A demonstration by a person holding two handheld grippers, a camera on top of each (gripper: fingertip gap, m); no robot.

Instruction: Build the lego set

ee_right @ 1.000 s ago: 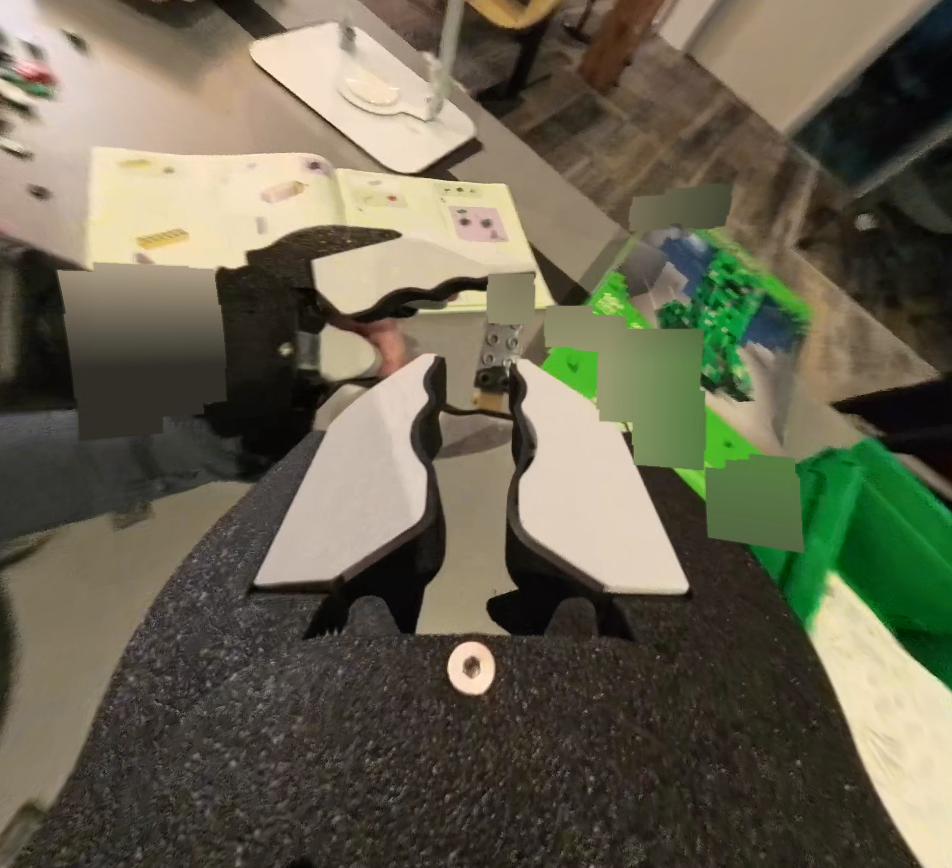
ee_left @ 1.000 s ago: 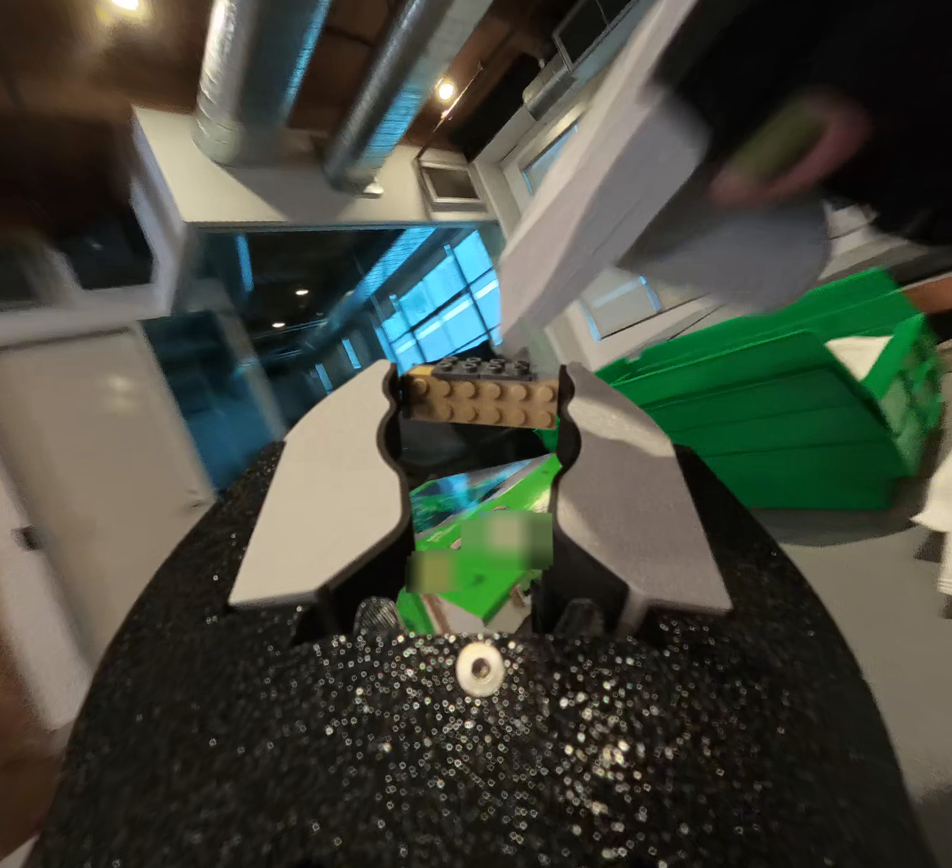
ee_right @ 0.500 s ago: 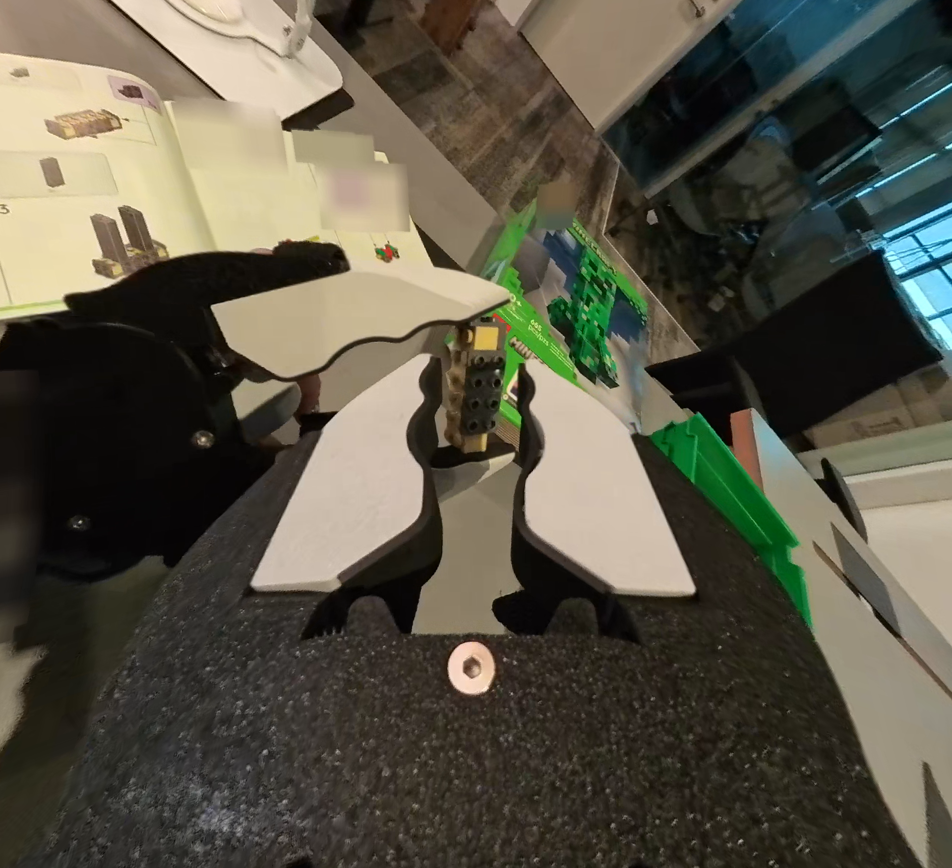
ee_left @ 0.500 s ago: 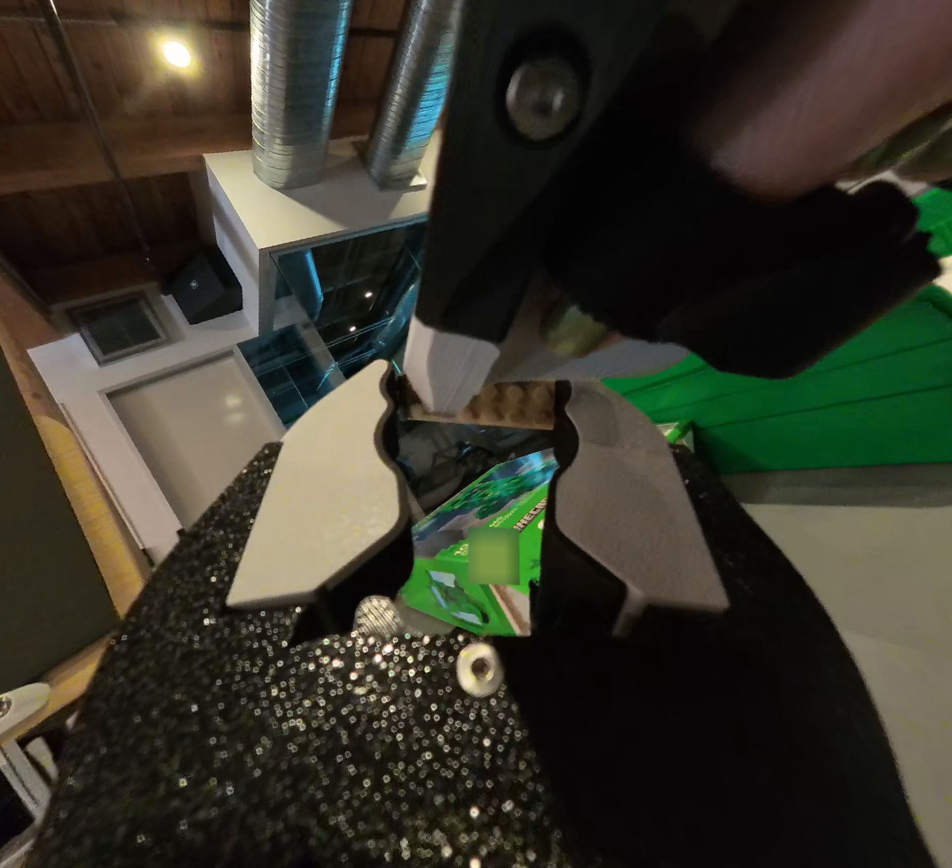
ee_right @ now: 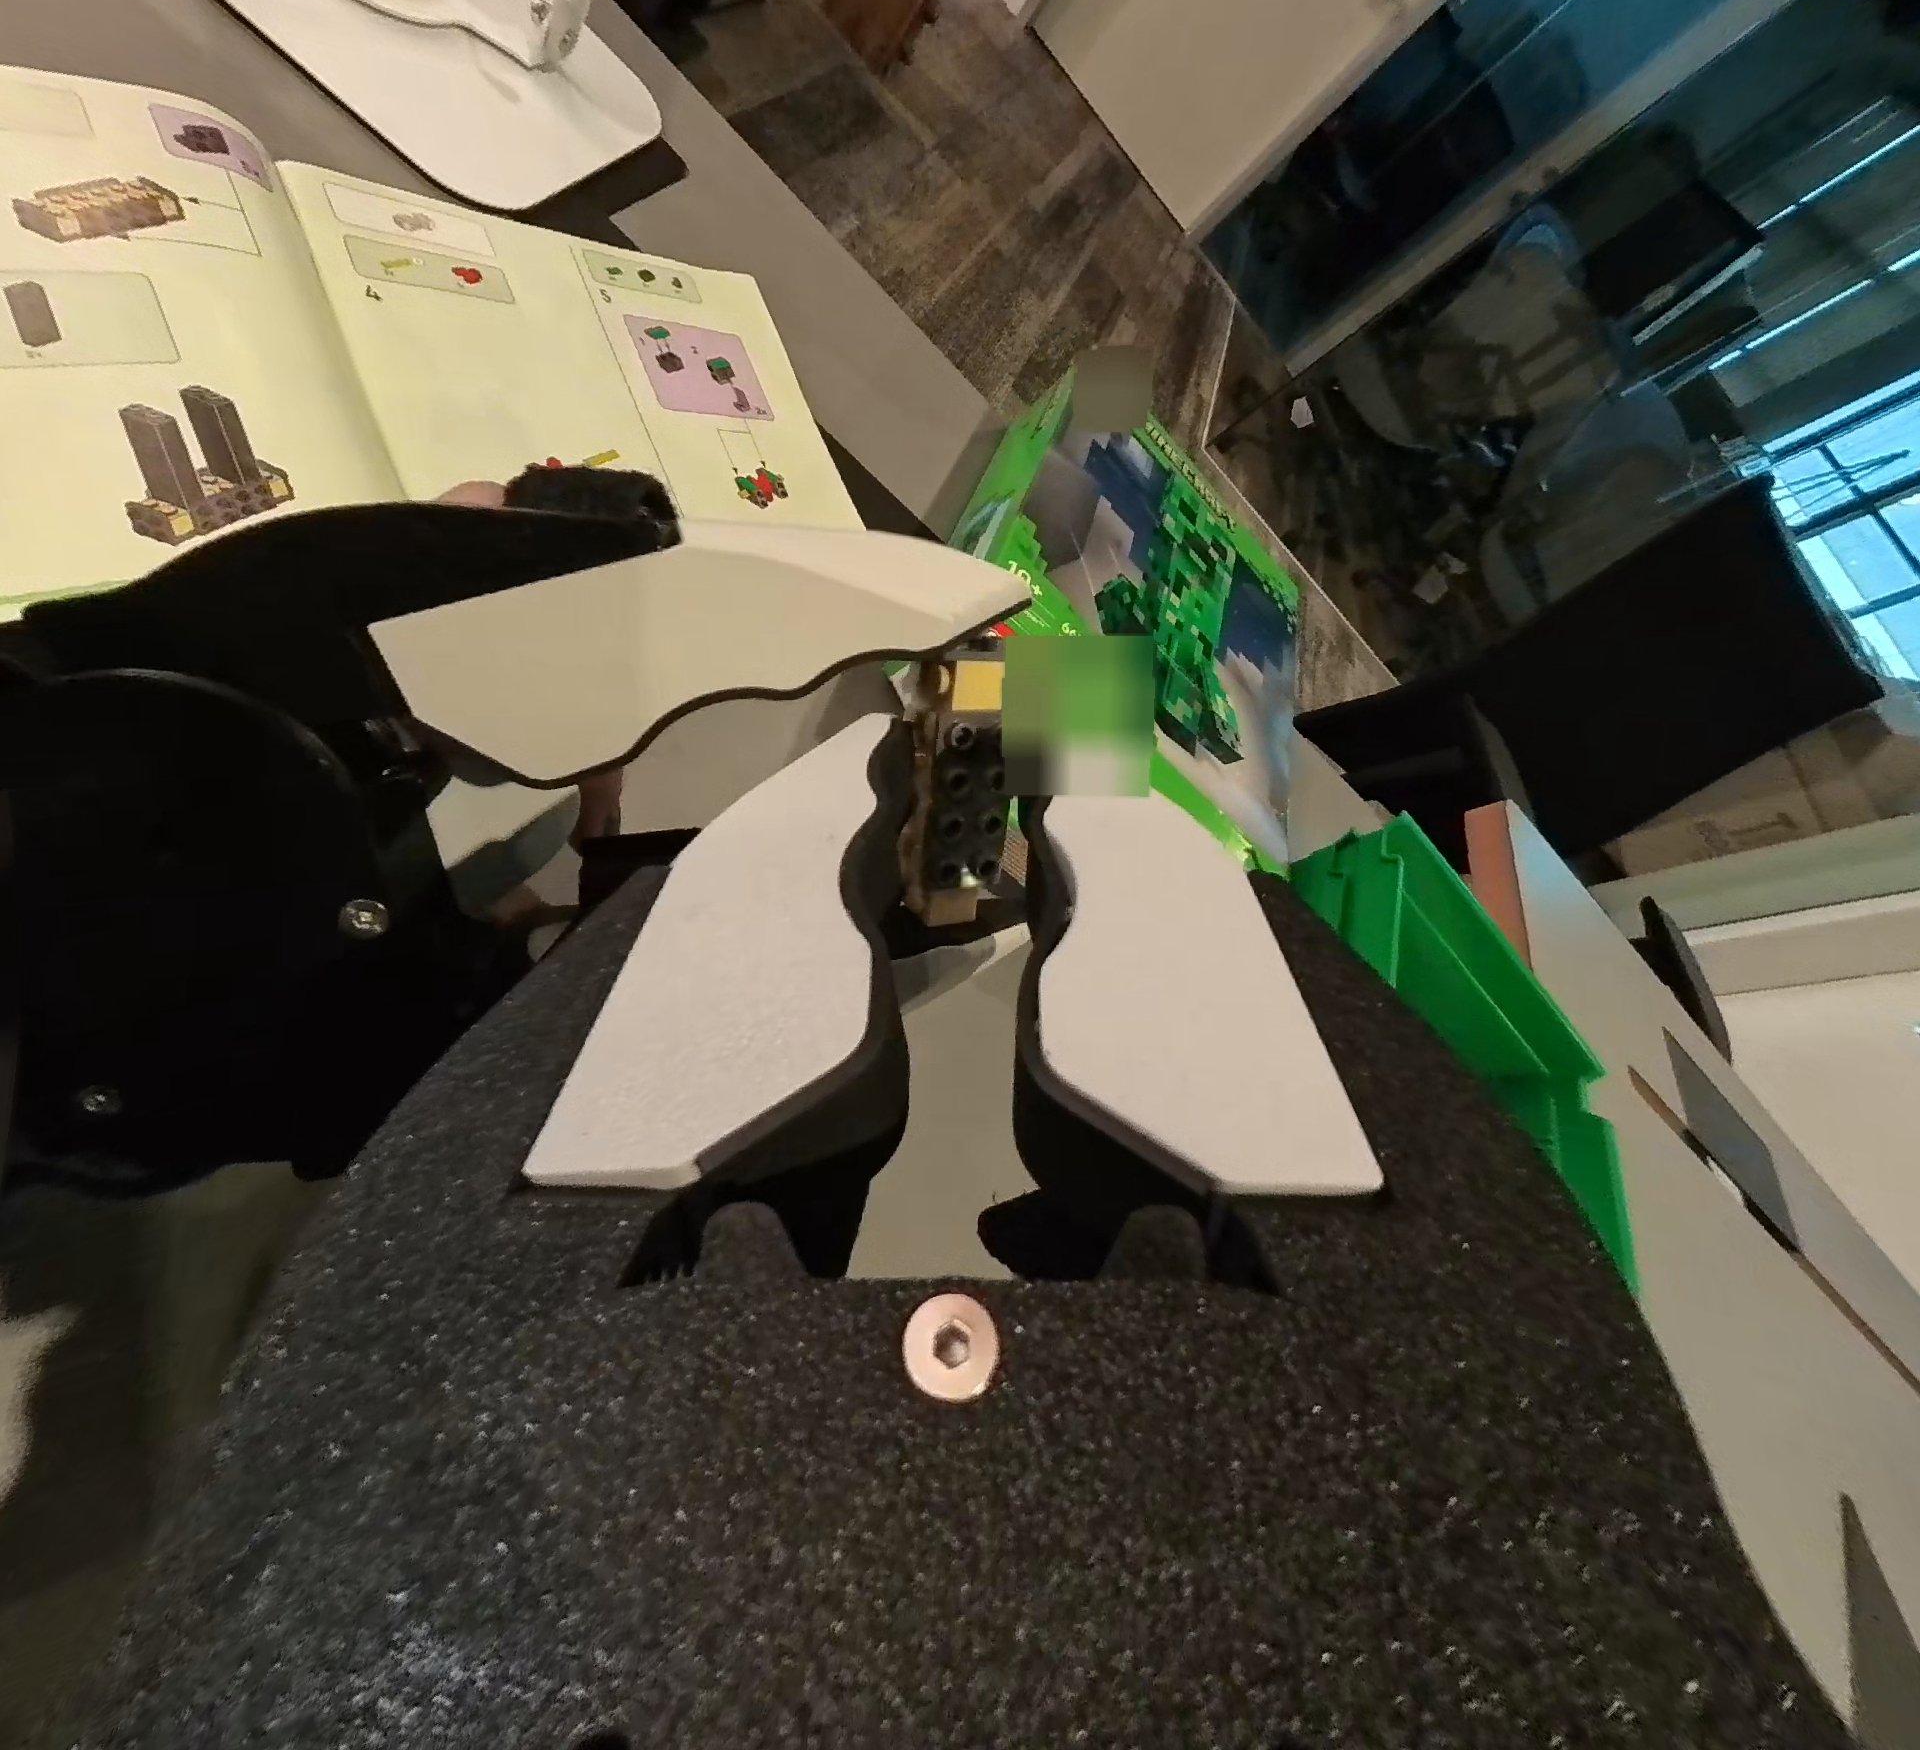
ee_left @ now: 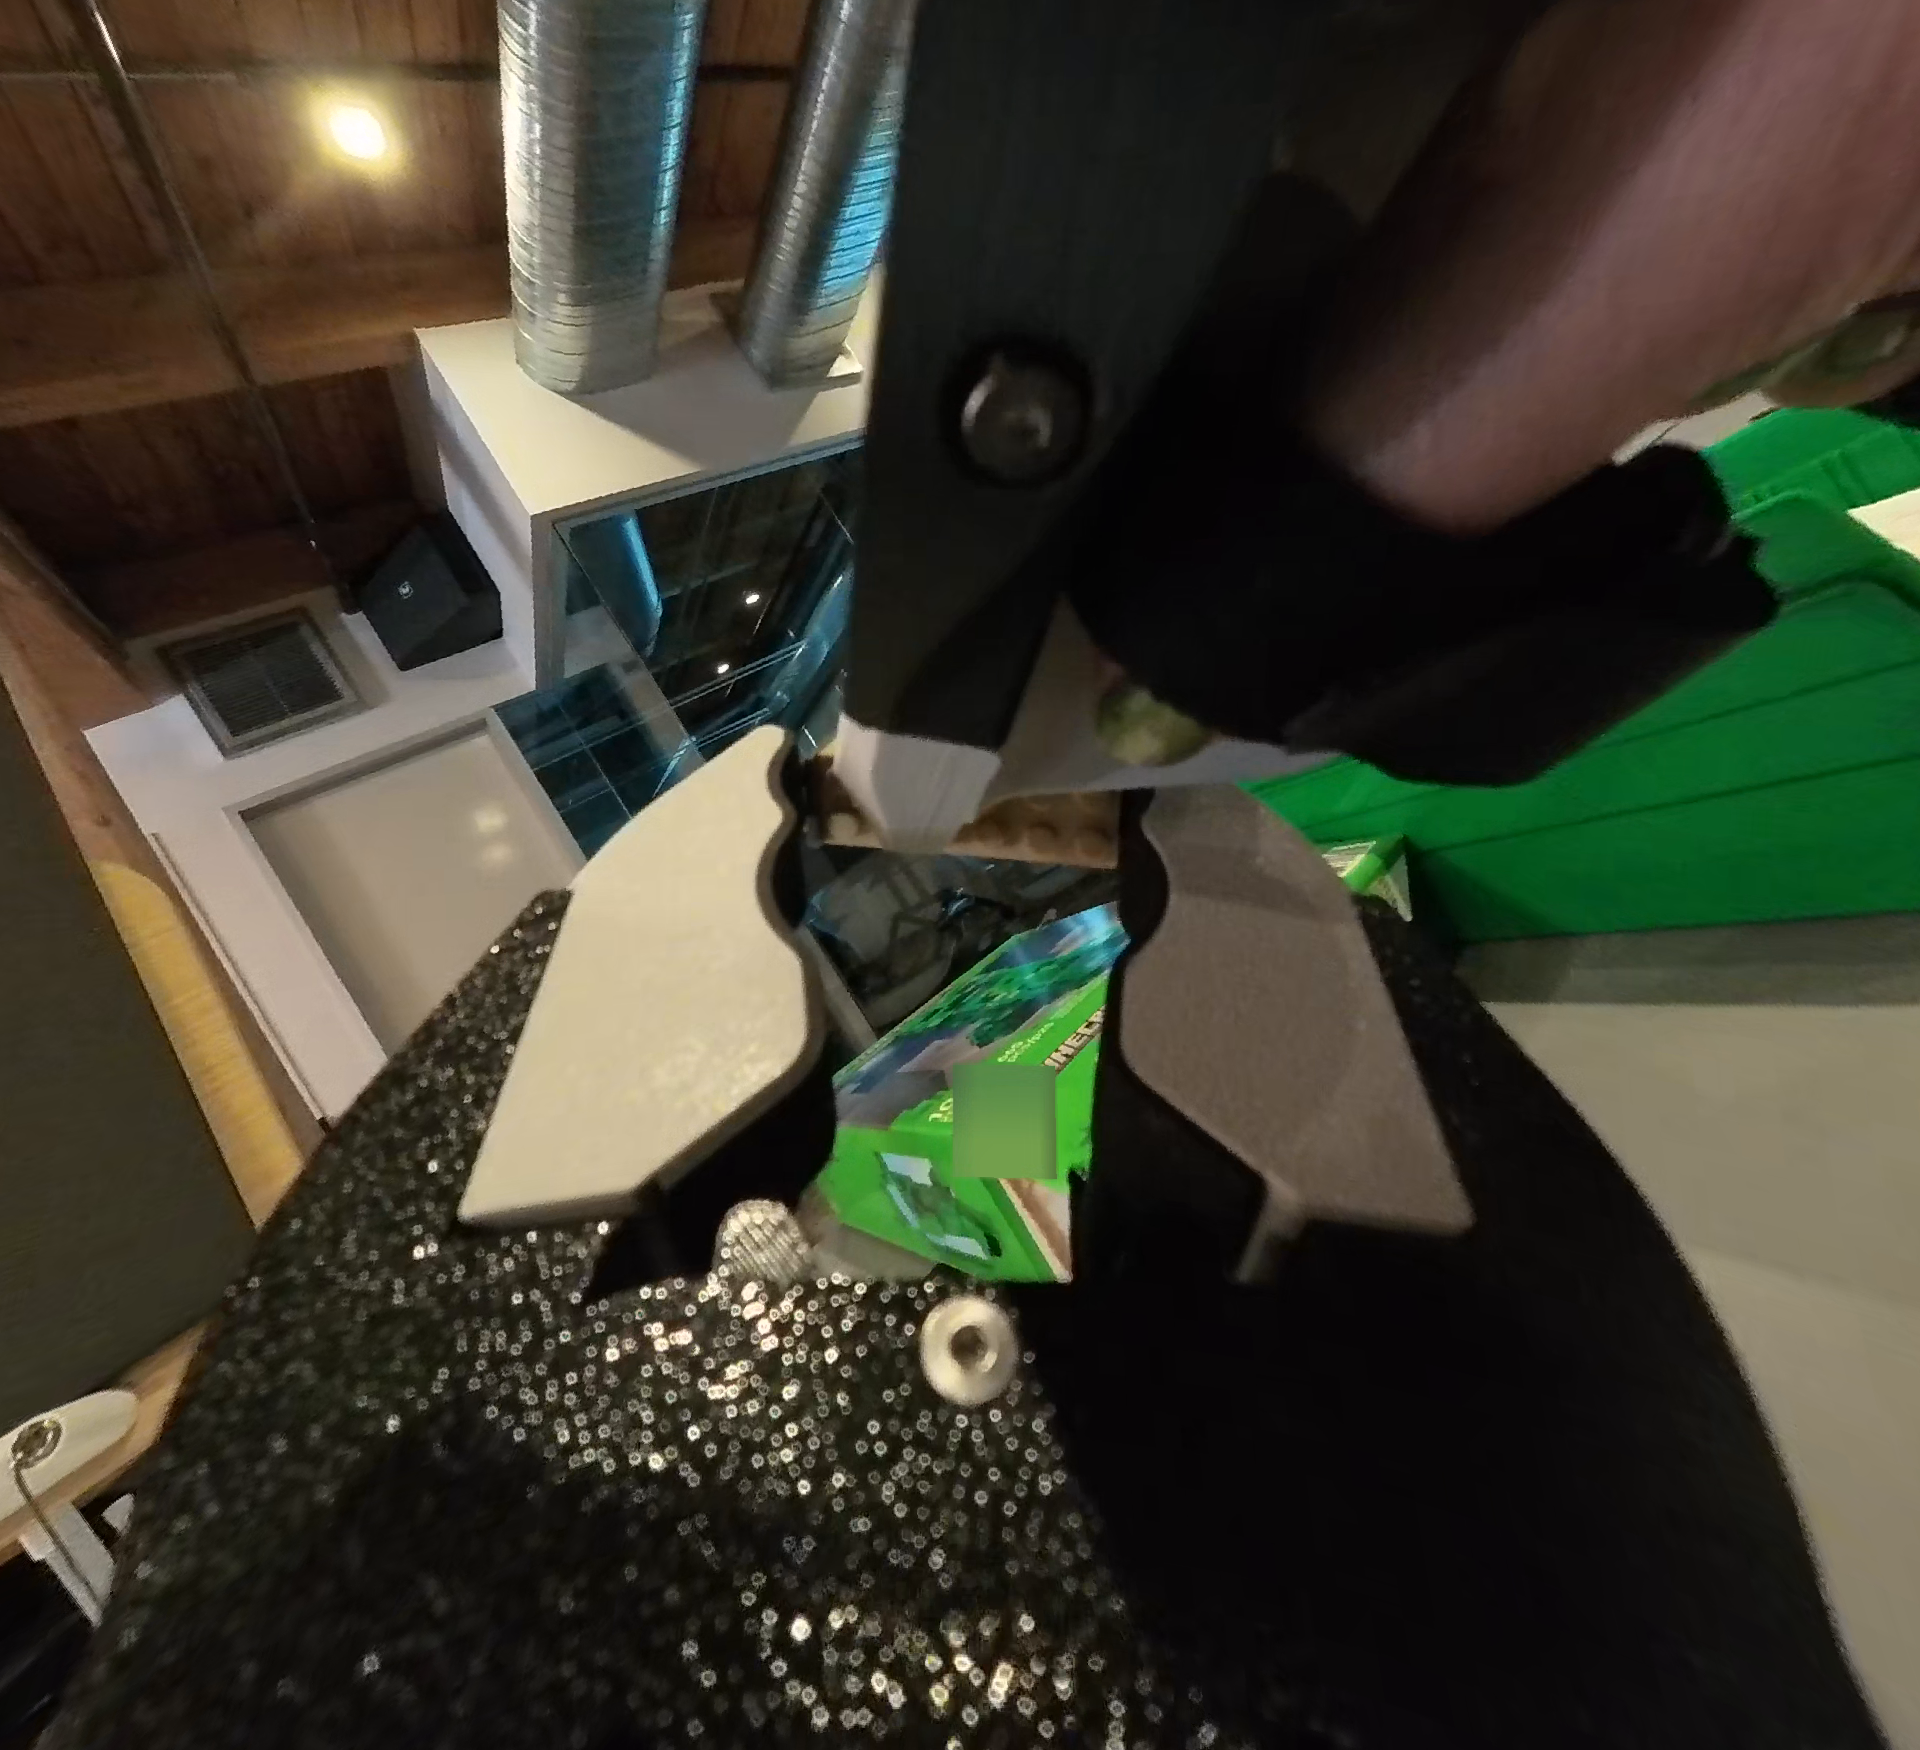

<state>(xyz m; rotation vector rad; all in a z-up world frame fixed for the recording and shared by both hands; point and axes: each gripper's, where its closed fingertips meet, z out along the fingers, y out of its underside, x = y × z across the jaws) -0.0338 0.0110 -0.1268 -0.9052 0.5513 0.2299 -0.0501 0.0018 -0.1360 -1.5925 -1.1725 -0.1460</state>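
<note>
The left gripper (ee_left: 966, 827) clamps the tan brick (ee_left: 1039, 836) by its ends, up off the table. The right gripper (ee_right: 951, 807), jaws narrowed, closes on the dark brick (ee_right: 961, 817) stacked against the tan one. Behind lie the open instruction booklet (ee_right: 312, 329), the green set box (ee_right: 1174, 578) and green bins (ee_right: 1455, 962).

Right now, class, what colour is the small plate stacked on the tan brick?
Dark grey plate; right wrist view shows it best.
</note>
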